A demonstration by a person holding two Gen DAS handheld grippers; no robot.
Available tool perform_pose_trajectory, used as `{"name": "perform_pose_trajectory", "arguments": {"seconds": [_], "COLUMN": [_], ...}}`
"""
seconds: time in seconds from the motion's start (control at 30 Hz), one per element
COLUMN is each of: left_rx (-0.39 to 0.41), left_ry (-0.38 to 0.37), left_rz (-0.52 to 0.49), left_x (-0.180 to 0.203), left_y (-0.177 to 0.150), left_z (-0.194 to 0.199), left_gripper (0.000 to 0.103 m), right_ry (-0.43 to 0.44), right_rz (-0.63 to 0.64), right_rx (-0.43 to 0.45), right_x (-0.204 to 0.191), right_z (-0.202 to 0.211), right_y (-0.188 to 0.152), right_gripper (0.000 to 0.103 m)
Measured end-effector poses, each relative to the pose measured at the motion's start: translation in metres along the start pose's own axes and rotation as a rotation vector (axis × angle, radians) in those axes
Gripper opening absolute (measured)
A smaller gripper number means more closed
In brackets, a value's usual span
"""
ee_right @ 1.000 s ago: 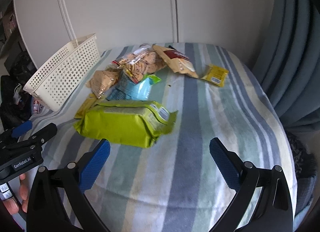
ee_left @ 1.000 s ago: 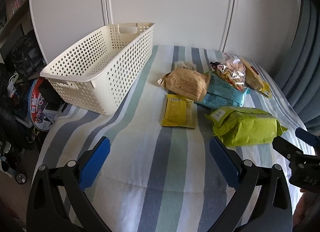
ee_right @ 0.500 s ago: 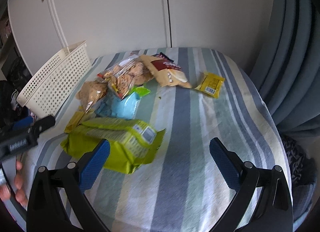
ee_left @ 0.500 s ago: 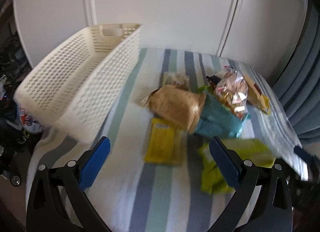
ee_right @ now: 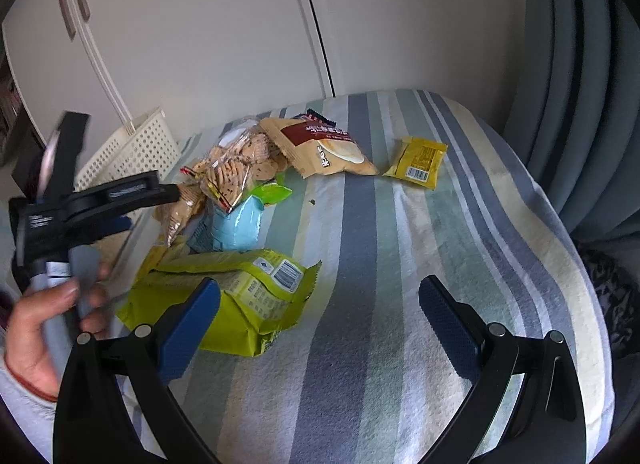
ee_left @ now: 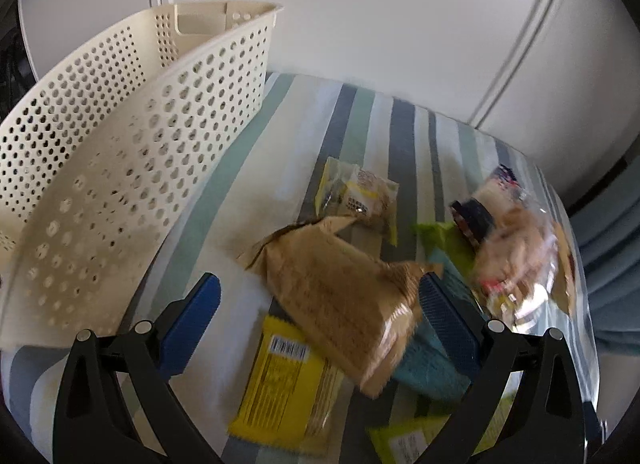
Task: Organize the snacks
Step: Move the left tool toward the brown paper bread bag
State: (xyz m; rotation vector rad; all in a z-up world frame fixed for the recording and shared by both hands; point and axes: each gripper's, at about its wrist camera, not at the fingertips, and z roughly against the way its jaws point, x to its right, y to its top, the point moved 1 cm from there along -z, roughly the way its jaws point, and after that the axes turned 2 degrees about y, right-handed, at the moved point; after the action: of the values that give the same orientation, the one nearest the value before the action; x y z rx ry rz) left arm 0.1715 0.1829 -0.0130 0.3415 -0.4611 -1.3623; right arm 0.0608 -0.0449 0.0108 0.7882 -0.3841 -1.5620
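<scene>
Left wrist view, left to right: white basket [ee_left: 132, 168], seen empty; left gripper [ee_left: 320, 328], jaws apart, nothing held, over a brown packet [ee_left: 340, 292]; yellow packet [ee_left: 284, 384]; biscuit bag [ee_left: 516, 248]. Right gripper [ee_right: 320, 328], jaws apart, is poised beside a green packet [ee_right: 236, 296]. No snack is judged sorted yet; all remain on the striped cloth [ee_right: 400, 264].
</scene>
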Motion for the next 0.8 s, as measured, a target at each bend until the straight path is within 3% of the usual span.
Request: {"name": "perform_pose_trajectory", "arguments": {"seconds": [0.5, 0.7, 0.8], "left_rx": [-0.028, -0.022, -0.001], "left_ry": [-0.082, -0.122, -0.142], "left_rz": [0.013, 0.016, 0.010], "left_x": [-0.003, -0.014, -0.023], "left_y": [0.013, 0.009, 0.002], "left_z": [-0.018, -0.011, 0.003], "left_gripper": [0.100, 0.092, 0.080], "right_ry": [-0.007, -0.008, -0.016], "right_rz": [0.020, 0.015, 0.013], "right_rx": [0.040, 0.041, 0.039], "right_x": [-0.005, -0.005, -0.004], "right_z": [0.006, 0.008, 0.007], "right_y": [-0.004, -0.004, -0.004], "right_gripper": [0.098, 0.098, 0.098]}}
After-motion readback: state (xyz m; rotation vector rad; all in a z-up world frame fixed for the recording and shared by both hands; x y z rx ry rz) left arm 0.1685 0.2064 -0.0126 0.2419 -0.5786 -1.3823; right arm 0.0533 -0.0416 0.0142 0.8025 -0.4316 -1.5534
